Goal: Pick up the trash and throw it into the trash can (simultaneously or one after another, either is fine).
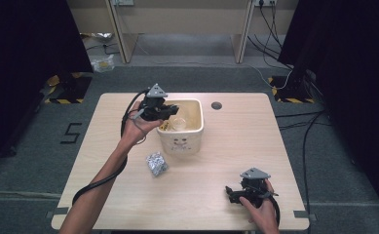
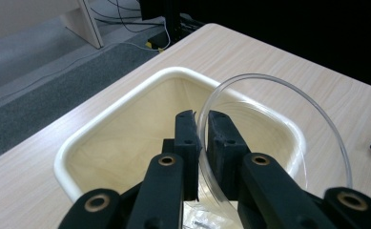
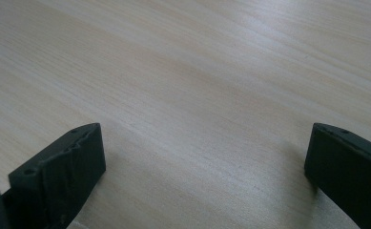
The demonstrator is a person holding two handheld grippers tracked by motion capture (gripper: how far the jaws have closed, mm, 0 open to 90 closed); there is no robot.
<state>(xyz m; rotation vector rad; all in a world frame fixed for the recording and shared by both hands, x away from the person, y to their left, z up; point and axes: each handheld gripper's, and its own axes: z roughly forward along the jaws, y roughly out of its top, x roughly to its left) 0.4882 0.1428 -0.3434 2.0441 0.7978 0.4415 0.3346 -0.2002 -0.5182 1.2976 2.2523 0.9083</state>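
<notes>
At the near right edge of the table [image 1: 226, 161], the right gripper [image 3: 204, 167] is held low with jaws spread wide, nothing between them. Mid-table, a crumpled foil piece [image 1: 156, 163] lies just beside the cream bin [image 1: 180, 144]. Farther off, the left gripper [image 2: 200, 121] is clenched on the rim of a clear plastic cup [image 2: 269, 86], suspended directly above the bin's opening; release downward is judged likely.

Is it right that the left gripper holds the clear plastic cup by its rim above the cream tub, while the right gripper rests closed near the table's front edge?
Not quite: the right gripper is open, jaws wide apart in the right gripper view. The left gripper does pinch the clear cup rim over the cream tub.
</notes>
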